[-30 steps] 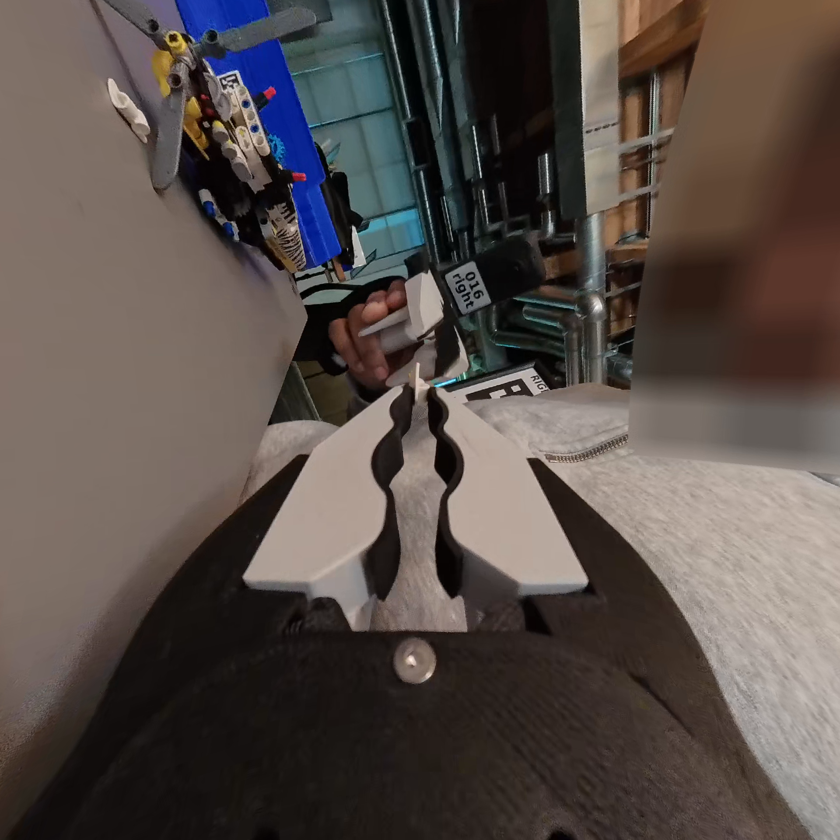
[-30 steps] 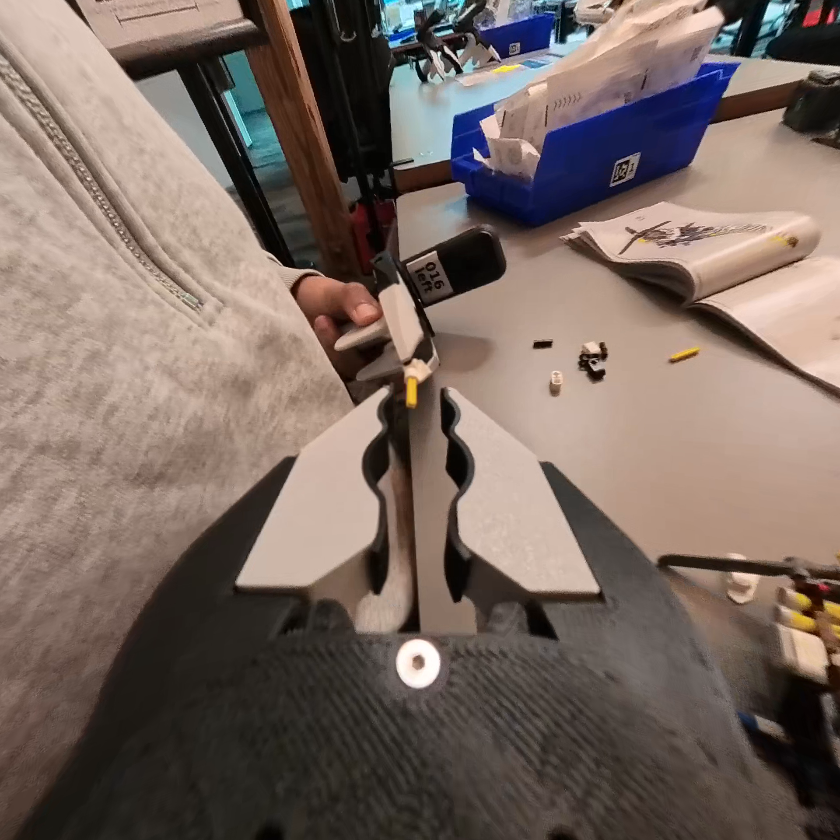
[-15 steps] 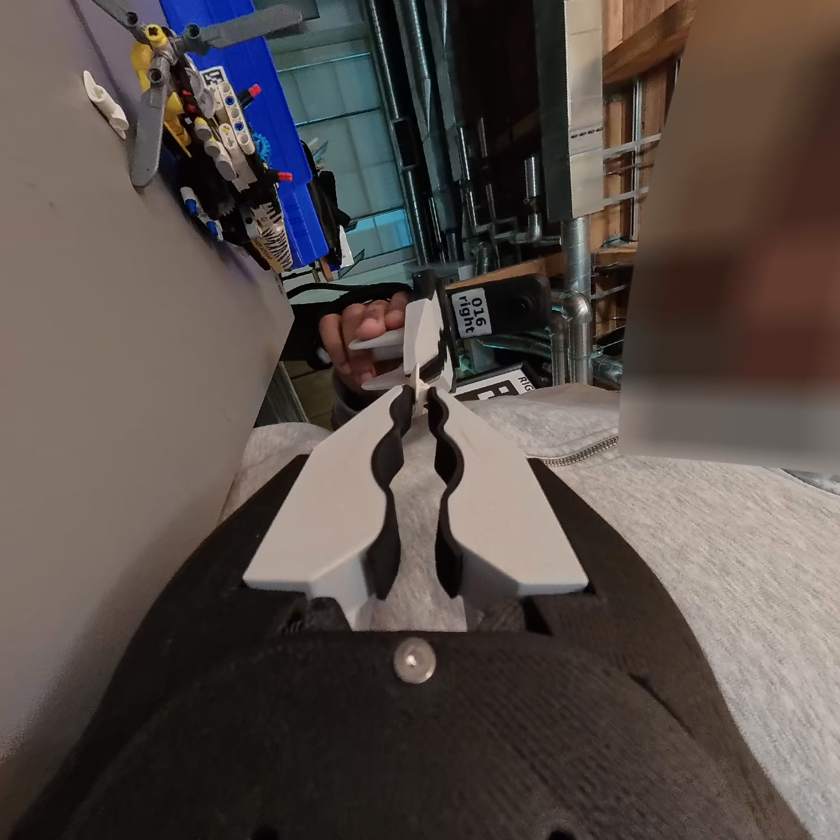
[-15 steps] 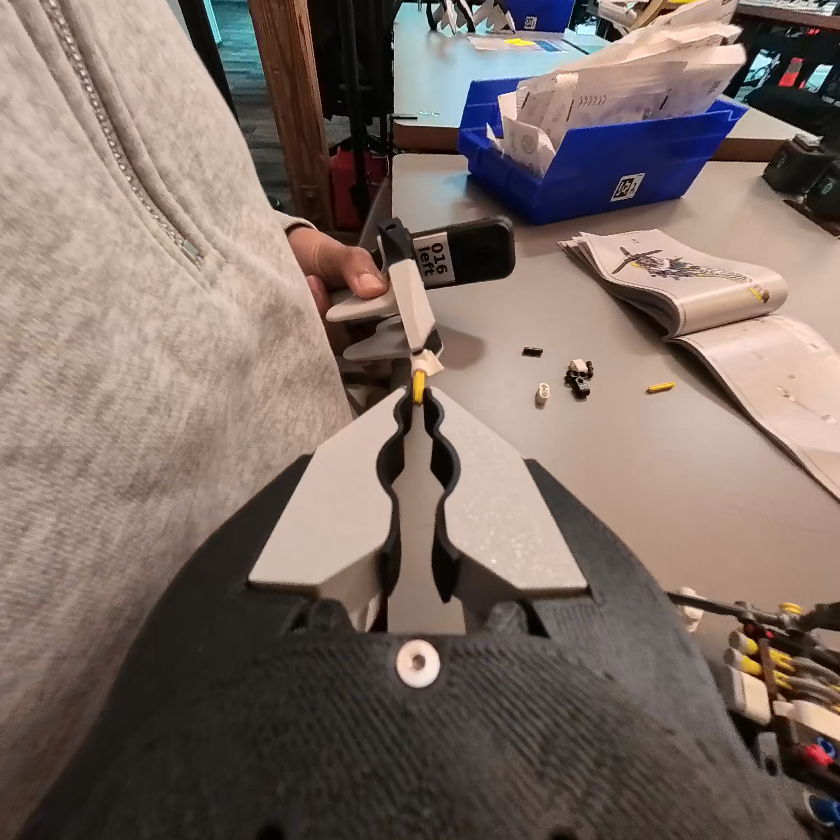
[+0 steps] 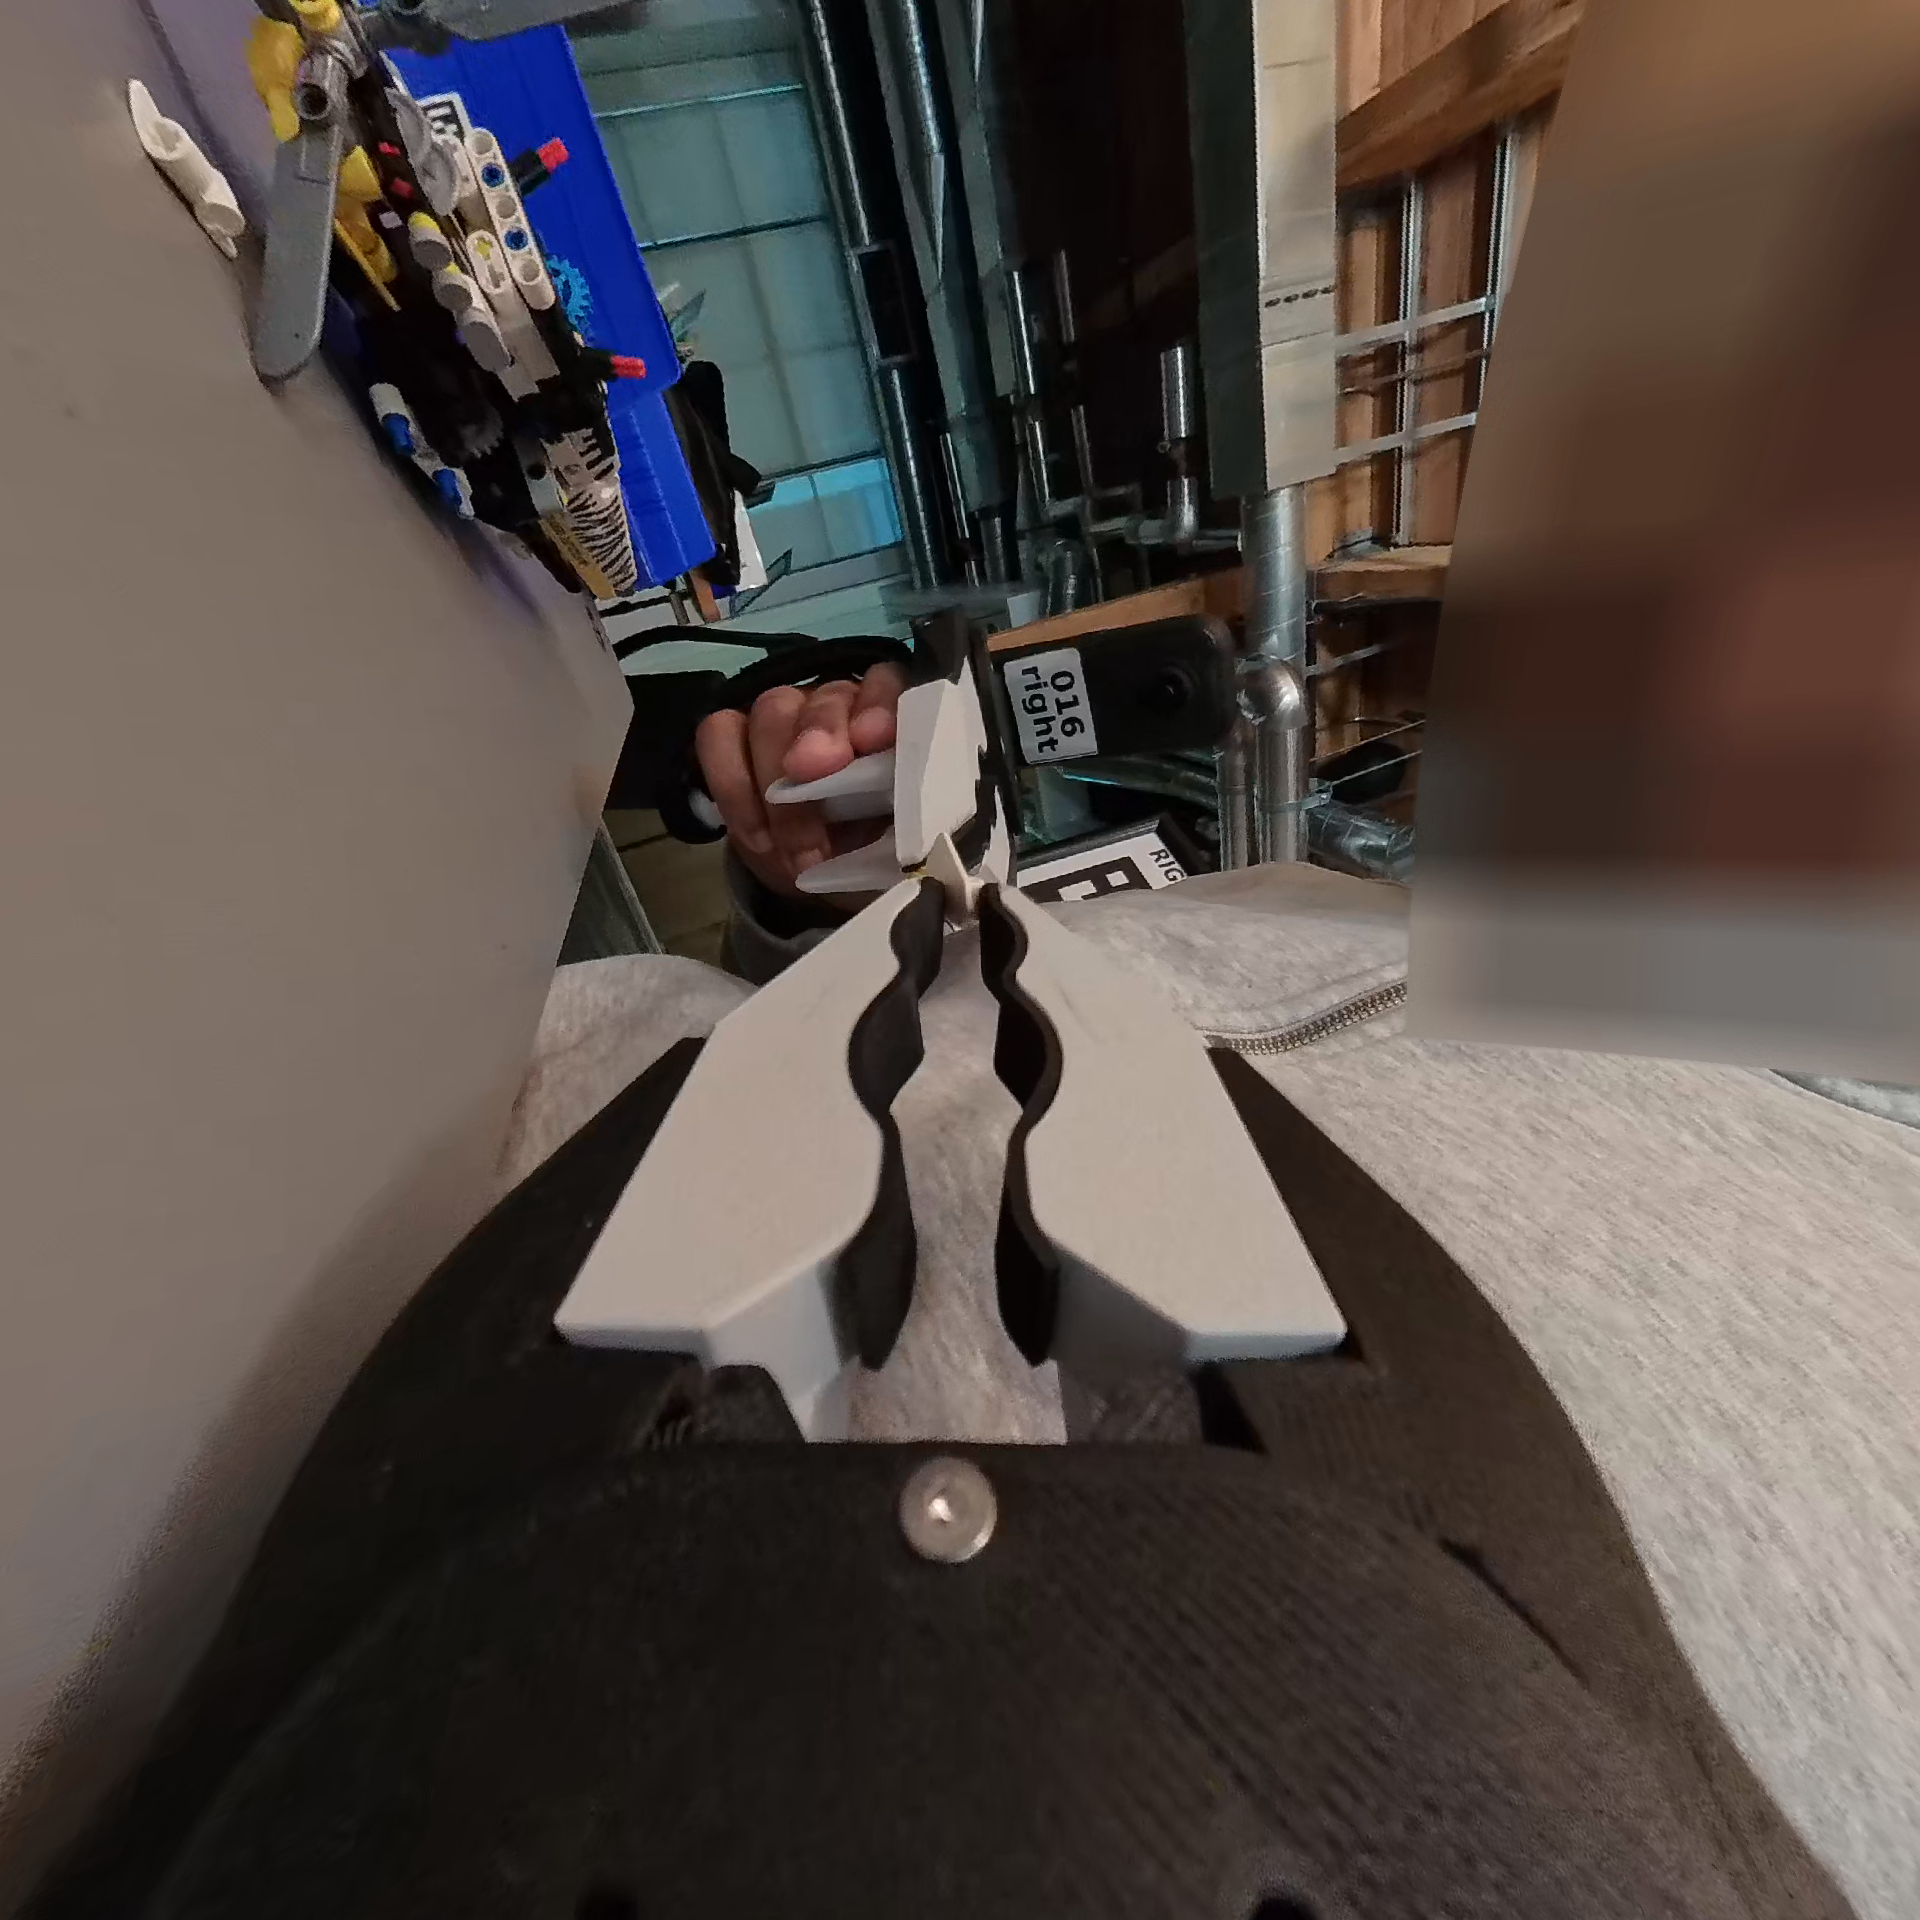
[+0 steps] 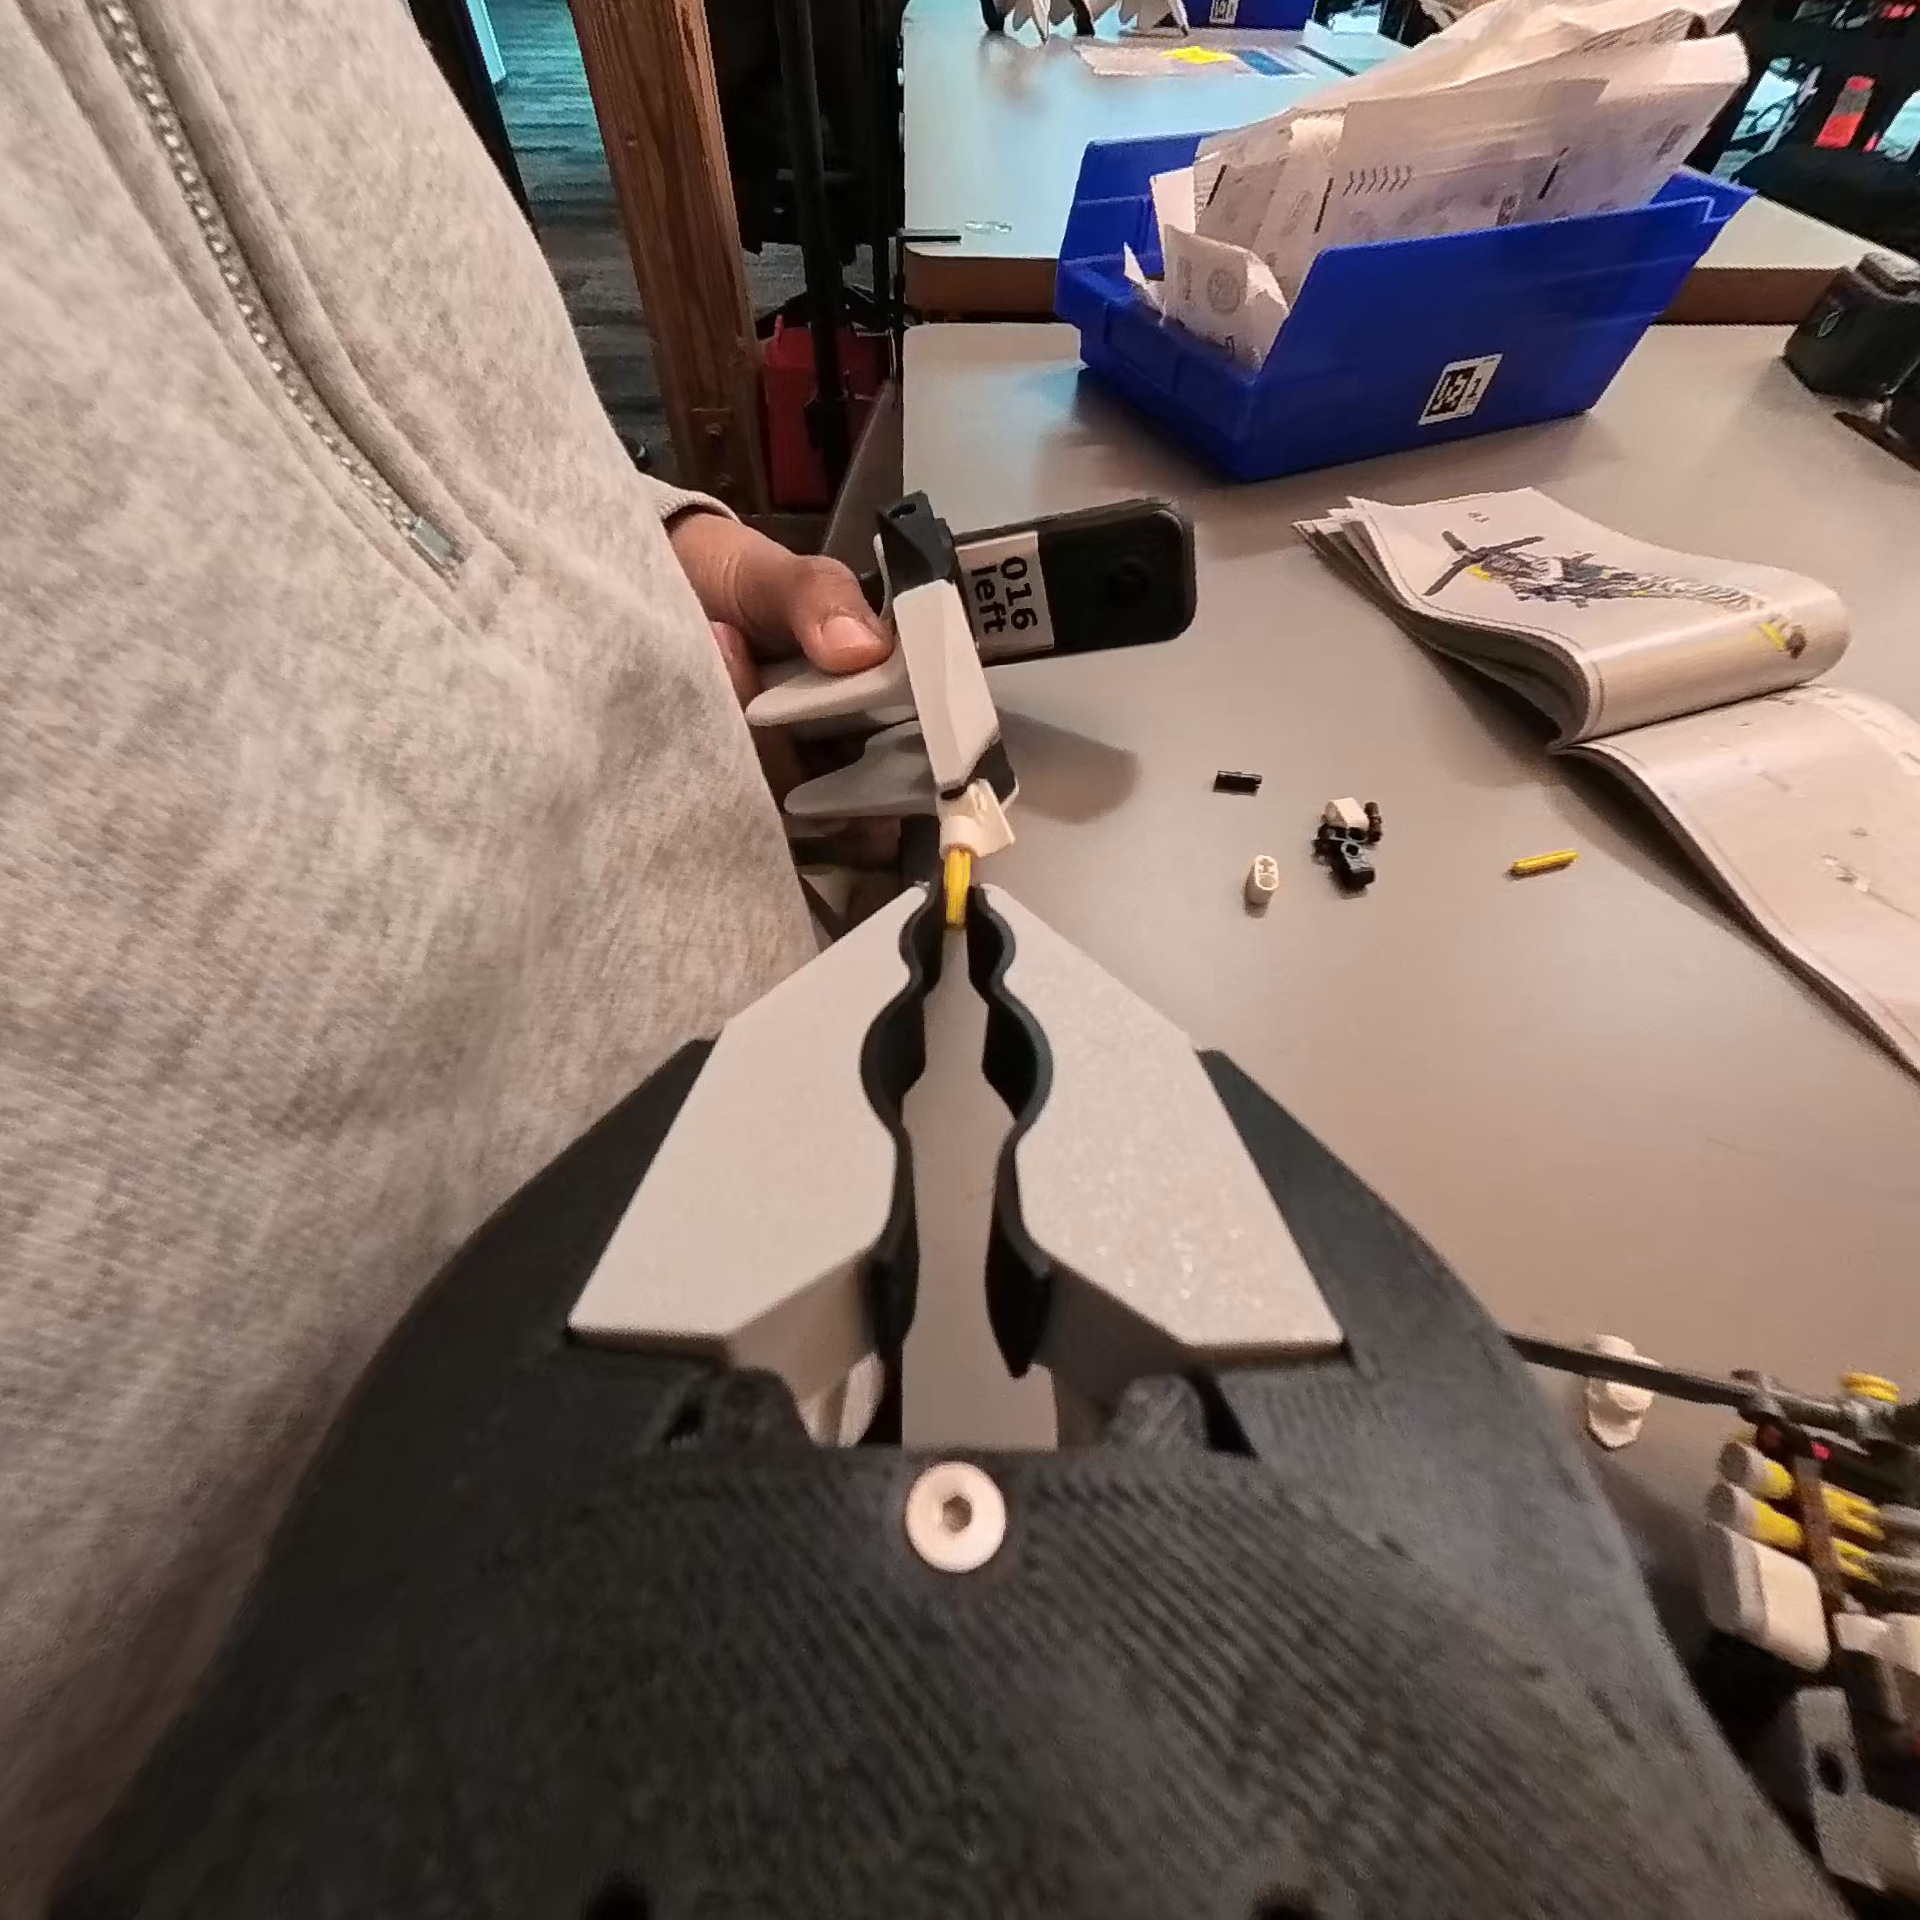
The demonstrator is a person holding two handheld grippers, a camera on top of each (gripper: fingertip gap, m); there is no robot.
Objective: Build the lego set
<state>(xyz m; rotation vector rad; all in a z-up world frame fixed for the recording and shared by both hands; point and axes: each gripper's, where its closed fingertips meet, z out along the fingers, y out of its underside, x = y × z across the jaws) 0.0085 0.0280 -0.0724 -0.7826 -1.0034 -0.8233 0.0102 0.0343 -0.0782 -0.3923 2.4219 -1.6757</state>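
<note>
Two tongs meet tip to tip above grey tabletop [image 6: 1351,1039]: right tongs [image 6: 958,906] pinch thin yellow plastic axle [image 6: 956,896], left tongs [image 5: 951,902] clamp small white plastic connector [image 6: 979,821], aligned for insertion.

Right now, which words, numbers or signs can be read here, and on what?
I don't quote writing; these things bear it:
Left camera label, white, on the left gripper: legible.
Right camera label, white, on the right gripper: legible.
Code sticker on the blue bin: pattern only.
Papers in the bin: too small.
Instruction booklet: too small.
</note>
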